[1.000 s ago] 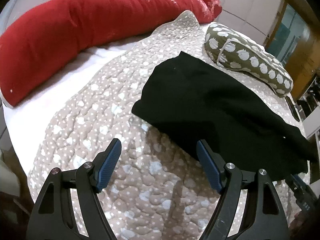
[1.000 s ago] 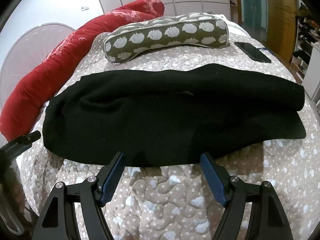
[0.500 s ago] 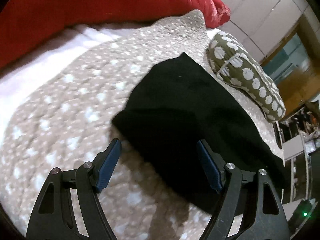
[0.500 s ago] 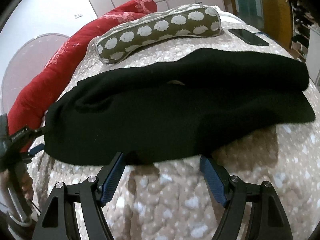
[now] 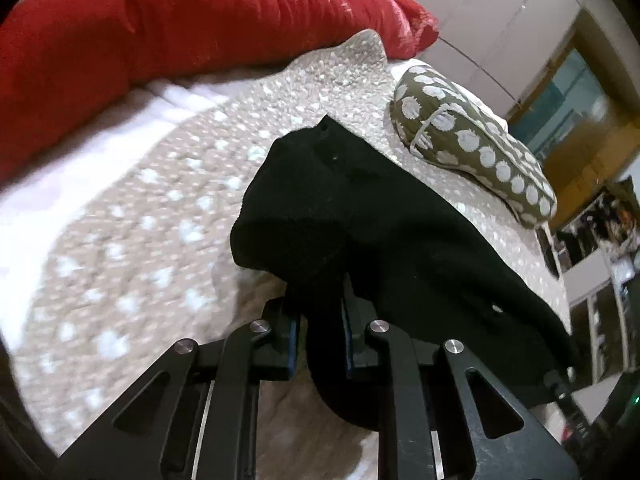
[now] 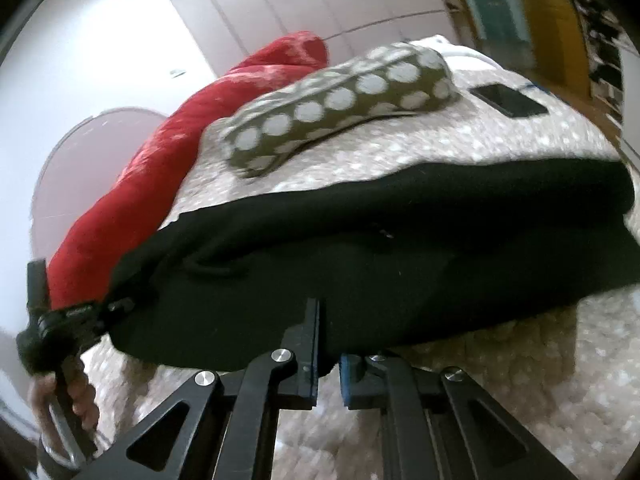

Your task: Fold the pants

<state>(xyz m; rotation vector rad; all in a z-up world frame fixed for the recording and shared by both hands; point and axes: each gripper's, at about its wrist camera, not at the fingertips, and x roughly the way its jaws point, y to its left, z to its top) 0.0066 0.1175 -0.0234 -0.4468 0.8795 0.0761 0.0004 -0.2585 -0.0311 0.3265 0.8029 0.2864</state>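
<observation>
Black pants (image 6: 400, 248) lie on the spotted quilt (image 5: 120, 220); the left gripper (image 5: 318, 332) and right gripper (image 6: 329, 354) each pinch the near edge, probably to lift it for a fold.

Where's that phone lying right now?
In the right wrist view, the phone lies far right on the dotted quilt, just beyond the spotted pillow, behind the black pants.

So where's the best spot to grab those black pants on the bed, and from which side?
Along the near long edge of the black fabric pants, coming in low from the front. That edge lies loose on the spotted beige quilt, so it slides between the fingers. Both the left tongs and the right tongs are shut on it, spaced apart, which should keep the fold straight.
</observation>
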